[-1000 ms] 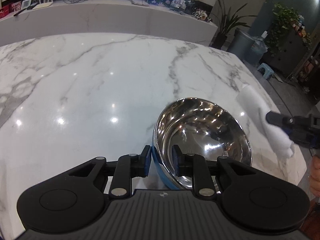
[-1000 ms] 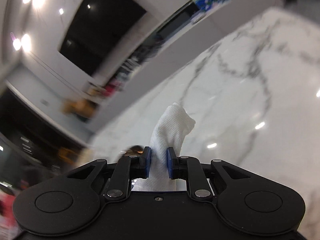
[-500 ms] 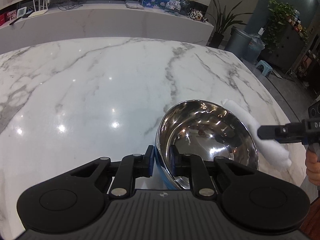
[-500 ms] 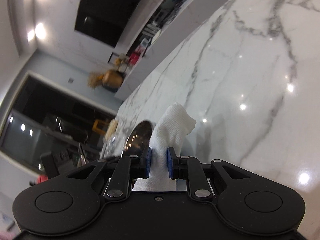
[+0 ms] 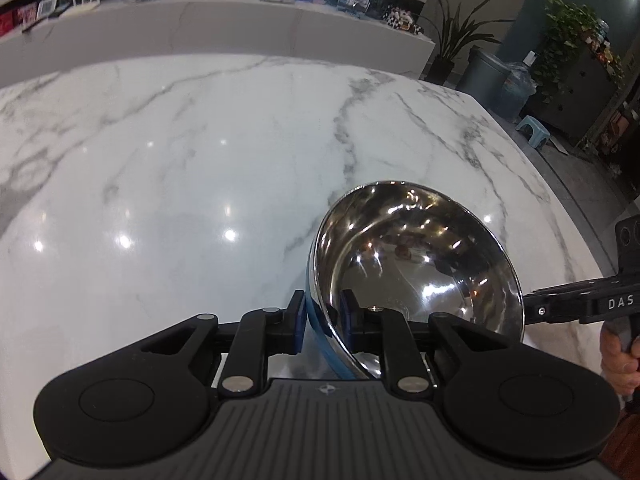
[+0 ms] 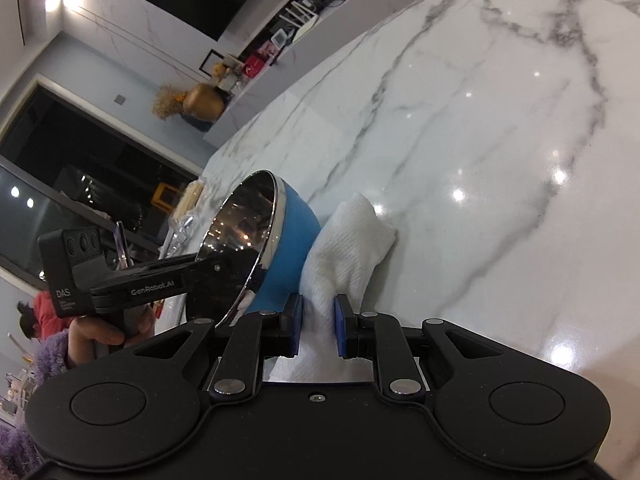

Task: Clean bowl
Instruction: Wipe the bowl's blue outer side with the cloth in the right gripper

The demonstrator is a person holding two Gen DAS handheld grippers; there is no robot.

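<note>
A steel bowl (image 5: 416,256) with a blue outside (image 6: 294,232) hangs tilted above the marble table (image 5: 180,168). My left gripper (image 5: 323,320) has the bowl's near rim between its blue pads. The pads touch the wall, though the jaws are opening slightly. My right gripper (image 6: 318,330) is shut on a folded white paper towel (image 6: 348,240). The towel lies against the bowl's blue outer side. In the left wrist view the towel is hidden behind the bowl, and only the right gripper's black arm (image 5: 580,306) shows at the right edge.
The table's rounded edge (image 5: 560,208) runs close on the right, with floor, a small stool (image 5: 534,130), a bin (image 5: 486,76) and plants beyond. A long white counter (image 5: 200,36) stands behind. A hand (image 6: 100,334) in a purple sleeve holds the left gripper.
The right gripper has swung down and in with the towel, from out beside the bowl to against its blue outer side. The left gripper and bowl have hardly moved.
</note>
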